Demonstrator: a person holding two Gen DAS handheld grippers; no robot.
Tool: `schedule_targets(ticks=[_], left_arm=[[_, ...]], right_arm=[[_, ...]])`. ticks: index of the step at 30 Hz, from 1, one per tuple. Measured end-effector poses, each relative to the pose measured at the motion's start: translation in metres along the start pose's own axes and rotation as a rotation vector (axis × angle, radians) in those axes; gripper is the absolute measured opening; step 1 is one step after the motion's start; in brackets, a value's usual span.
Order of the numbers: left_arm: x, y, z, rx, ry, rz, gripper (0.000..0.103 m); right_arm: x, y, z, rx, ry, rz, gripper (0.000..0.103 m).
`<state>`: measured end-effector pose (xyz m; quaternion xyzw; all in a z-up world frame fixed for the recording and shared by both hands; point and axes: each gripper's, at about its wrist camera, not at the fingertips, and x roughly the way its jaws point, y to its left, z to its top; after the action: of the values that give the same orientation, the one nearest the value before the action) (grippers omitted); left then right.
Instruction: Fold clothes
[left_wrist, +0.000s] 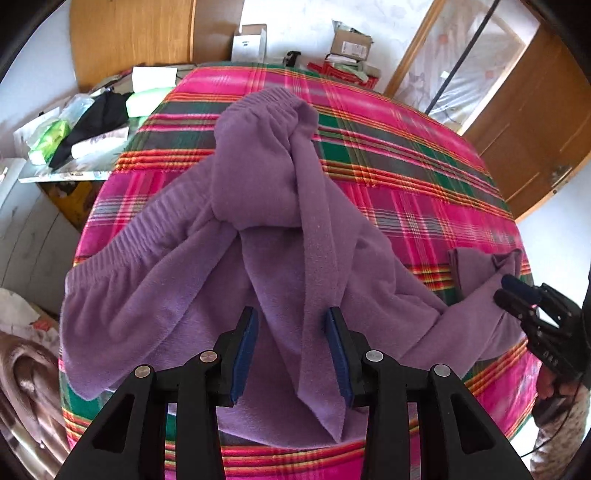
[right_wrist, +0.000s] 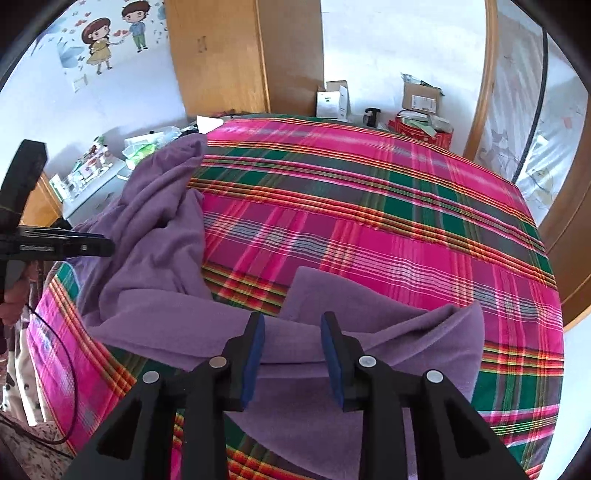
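Purple fleece trousers lie crumpled on a bed with a pink, green and orange plaid cover. The ribbed waistband is at the left, one leg is bunched toward the far side. My left gripper is open, jaws apart above the middle of the fabric, holding nothing. My right gripper is open over a leg end at the bed's near edge, and it shows at the right in the left wrist view. The left gripper shows at the left of the right wrist view.
A cluttered side table with packets and a black cloth stands left of the bed. Cardboard boxes sit beyond the far edge. Wooden wardrobe and door frames stand behind. A bedding pile lies at lower left.
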<state>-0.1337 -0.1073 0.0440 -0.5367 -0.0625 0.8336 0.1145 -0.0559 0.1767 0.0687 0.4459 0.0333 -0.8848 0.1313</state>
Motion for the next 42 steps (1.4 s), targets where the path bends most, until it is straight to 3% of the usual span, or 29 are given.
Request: schedule_targets(ticks=[6,14,18,27,33,38,40,42], left_arm=[[0.005,-0.006,0.003,0.0,0.025,0.005,0.039],[0.027,0.004,-0.001,-0.07,0.133,-0.009,0.039],[0.027,0.004,0.0,-0.075,0.125,-0.022,0.039],[0.029,0.001,0.007,-0.054,0.135,-0.052,0.012],[0.018,0.005,0.01,-0.073,0.083,-0.106,0.007],[0.005,0.008,0.018,-0.088,0.039,-0.141,0.007],[-0.001,0.009,0.023,-0.091,0.018,-0.152,0.007],[-0.006,0.008,0.031,-0.103,-0.008,-0.174,0.007]], right_arm=[[-0.002,0.012,-0.004,-0.057,-0.011,0.033,0.033],[-0.011,0.032,-0.013,-0.197,-0.016,0.068,0.039],[-0.009,0.044,-0.014,-0.266,-0.004,0.041,0.04],[0.001,0.068,-0.017,-0.39,0.009,-0.018,0.04],[0.008,0.071,-0.016,-0.413,0.008,-0.044,0.039],[0.006,0.068,-0.013,-0.402,-0.007,-0.025,0.021],[0.004,0.067,-0.011,-0.396,-0.022,-0.034,0.008],[0.0,0.062,-0.007,-0.373,-0.04,-0.014,0.007]])
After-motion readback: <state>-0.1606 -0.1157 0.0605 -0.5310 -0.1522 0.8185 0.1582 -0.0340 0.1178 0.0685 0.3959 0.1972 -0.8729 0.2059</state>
